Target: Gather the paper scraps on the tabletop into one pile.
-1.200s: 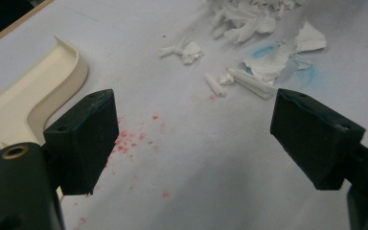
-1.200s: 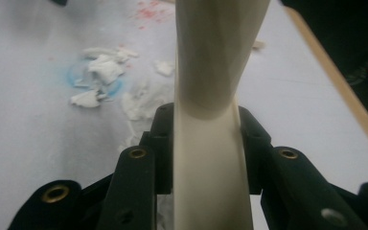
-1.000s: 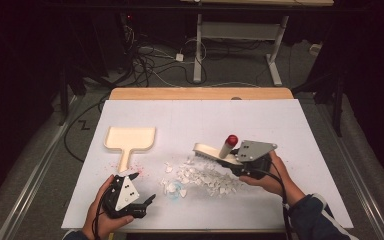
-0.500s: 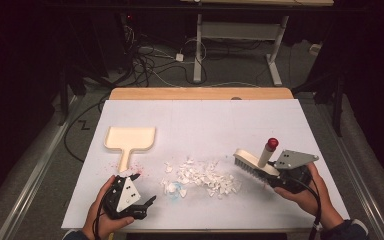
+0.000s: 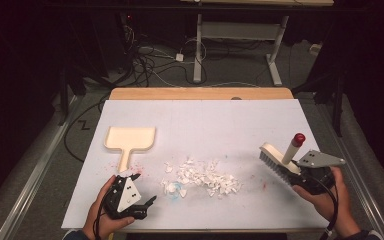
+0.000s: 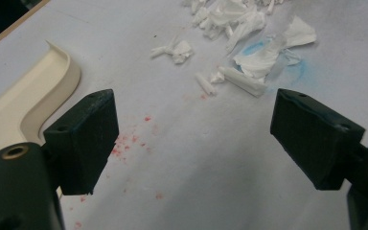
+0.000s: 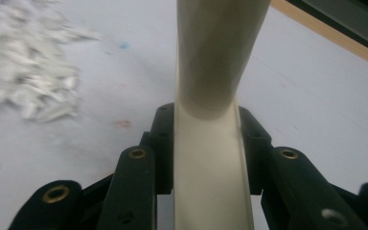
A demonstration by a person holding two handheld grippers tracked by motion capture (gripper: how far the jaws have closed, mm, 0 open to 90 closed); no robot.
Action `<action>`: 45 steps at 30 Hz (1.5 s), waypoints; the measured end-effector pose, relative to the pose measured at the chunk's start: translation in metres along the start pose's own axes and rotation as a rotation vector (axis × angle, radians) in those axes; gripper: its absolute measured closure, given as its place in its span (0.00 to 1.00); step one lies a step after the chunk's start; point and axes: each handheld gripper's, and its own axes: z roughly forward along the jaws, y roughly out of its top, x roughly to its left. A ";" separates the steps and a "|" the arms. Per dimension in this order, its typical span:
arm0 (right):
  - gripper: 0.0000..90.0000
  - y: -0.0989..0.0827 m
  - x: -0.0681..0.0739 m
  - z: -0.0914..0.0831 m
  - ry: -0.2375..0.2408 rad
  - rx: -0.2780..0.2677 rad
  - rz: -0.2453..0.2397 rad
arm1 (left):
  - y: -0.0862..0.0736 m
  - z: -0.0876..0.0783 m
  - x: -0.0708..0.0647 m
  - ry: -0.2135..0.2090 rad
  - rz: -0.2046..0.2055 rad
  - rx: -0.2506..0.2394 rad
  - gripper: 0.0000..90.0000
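Rightward across the table goes my right gripper (image 5: 294, 172), clear of the paper scraps (image 5: 200, 177) it hung over a second ago. Its jaws stay clamped on the brush (image 5: 280, 159) handle, bristles facing the pile, seemingly to start a fresh stroke from the outside. My left gripper (image 5: 139, 190) rests near the table's front edge, jaws spread wide and empty, just short of the dustpan (image 5: 129, 140), whose handle points at it, likely for pickup.

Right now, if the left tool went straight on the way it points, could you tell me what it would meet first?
Probably the paper scraps: the left tool is open and aims across bare table at them; the dustpan lies off to its side.
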 end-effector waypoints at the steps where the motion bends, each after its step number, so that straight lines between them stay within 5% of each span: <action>1: 0.75 -0.003 -0.004 0.002 -0.056 0.022 0.015 | 0.000 0.000 0.000 0.001 0.001 0.002 0.18; 5: 0.75 -0.009 -0.008 0.012 -0.123 0.073 0.035 | 0.001 0.001 -0.001 0.002 0.005 0.008 0.18; 10: 0.75 -0.007 -0.001 0.024 -0.106 0.077 0.061 | 0.001 0.002 0.000 -0.002 0.000 0.008 0.18; 19: 0.75 0.027 0.056 0.055 -0.048 0.050 0.021 | 0.002 0.002 -0.001 -0.008 0.006 0.007 0.18; 23: 0.75 0.052 0.095 0.068 0.055 -0.010 -0.006 | 0.002 0.003 -0.002 -0.012 0.013 0.012 0.18; 27: 0.75 0.067 0.117 0.078 0.093 -0.023 -0.053 | 0.001 0.003 -0.002 -0.011 0.010 0.010 0.18; 28: 0.75 0.074 0.123 0.080 0.133 -0.044 -0.051 | 0.001 0.002 -0.002 -0.011 0.009 0.010 0.18; 33: 0.75 0.080 0.120 0.071 0.136 -0.081 -0.067 | -0.001 0.001 -0.002 -0.008 0.009 0.016 0.18; 39: 0.75 0.070 0.085 0.039 0.129 -0.144 -0.041 | -0.001 -0.001 -0.002 0.005 0.003 0.019 0.18; 45: 0.75 0.044 0.055 0.007 0.193 -0.149 -0.047 | -0.001 -0.001 -0.002 0.011 0.003 0.015 0.18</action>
